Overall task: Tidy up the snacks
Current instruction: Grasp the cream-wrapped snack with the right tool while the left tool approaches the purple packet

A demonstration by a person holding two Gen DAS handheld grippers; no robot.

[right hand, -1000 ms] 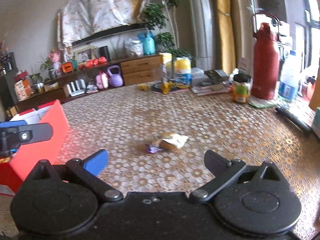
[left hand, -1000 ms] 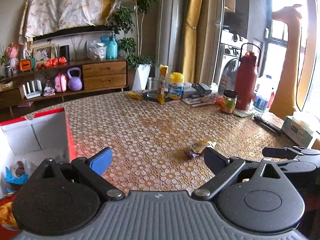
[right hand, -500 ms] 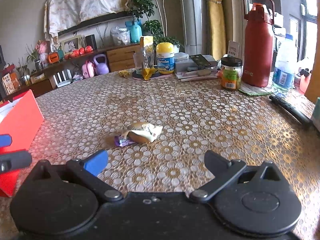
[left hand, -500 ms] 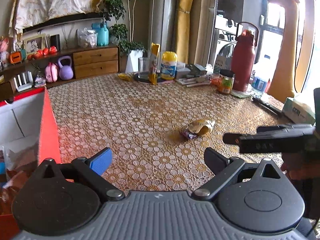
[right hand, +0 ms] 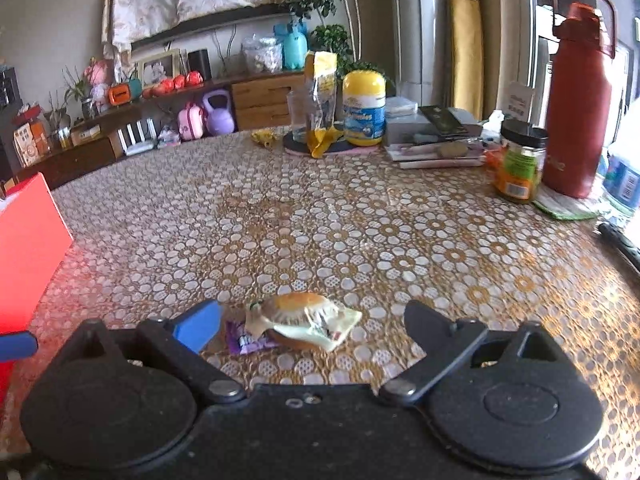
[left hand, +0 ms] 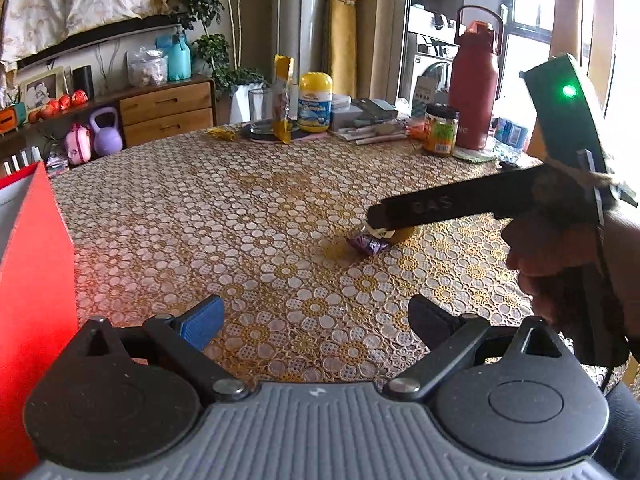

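The round table (right hand: 360, 220), under a glossy lace-patterned cover of white and gold flowers, is slick, so the snack could skate away if a finger nudges it first. The rigid red box (right hand: 28, 248) stands at the left edge. The right gripper (right hand: 312, 320) is wide, its jaws closing with the wrapped bun (right hand: 300, 320) between them but untouched; the crinkly film could fold and slip, and a hard squeeze could crush the soft bun. The left gripper (left hand: 316, 322) gapes empty over bare cloth.
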